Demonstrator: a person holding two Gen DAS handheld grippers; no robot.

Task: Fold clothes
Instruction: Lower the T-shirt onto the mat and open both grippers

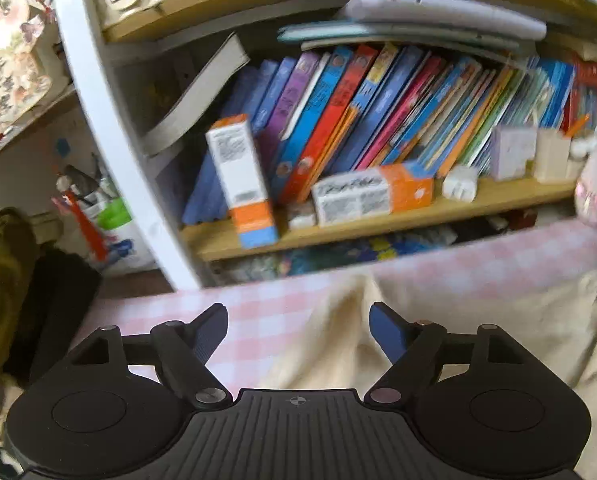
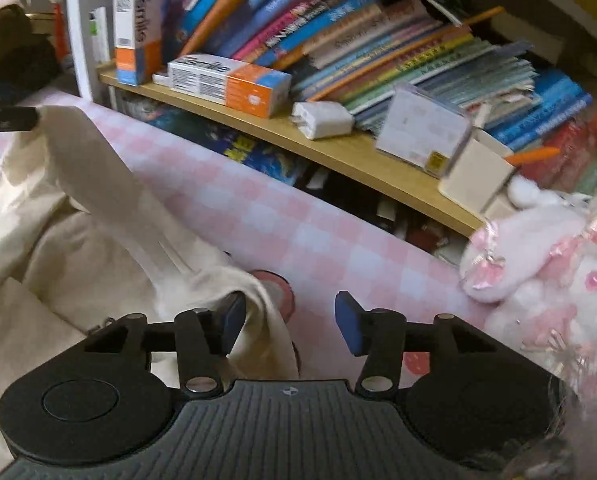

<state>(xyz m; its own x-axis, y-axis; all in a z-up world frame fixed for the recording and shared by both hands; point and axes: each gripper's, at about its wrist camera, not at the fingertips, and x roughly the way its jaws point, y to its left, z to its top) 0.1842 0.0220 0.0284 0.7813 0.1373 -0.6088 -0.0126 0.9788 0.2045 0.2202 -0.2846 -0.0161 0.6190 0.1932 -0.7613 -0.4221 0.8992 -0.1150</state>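
A cream garment (image 1: 438, 320) lies rumpled on a pink-and-white checked cloth (image 1: 258, 300). My left gripper (image 1: 298, 330) is open, its blue pads spread over the garment's left edge, holding nothing. In the right wrist view the same cream garment (image 2: 78, 240) spreads to the left, with a raised fold running up to the far left. My right gripper (image 2: 290, 322) is open over the garment's right edge, where cloth lies between the jaws, and the checked cloth (image 2: 298, 232) lies beyond. The left gripper's dark body (image 2: 2, 118) shows at the far left, at the fold's end.
A wooden bookshelf (image 1: 418, 216) packed with books stands just behind the surface, with orange-and-white boxes (image 2: 230, 84) and a white charger (image 2: 322, 120) on its ledge. A pink plush toy (image 2: 546, 272) sits at the right. A dark bag and olive cloth (image 1: 14, 280) lie at left.
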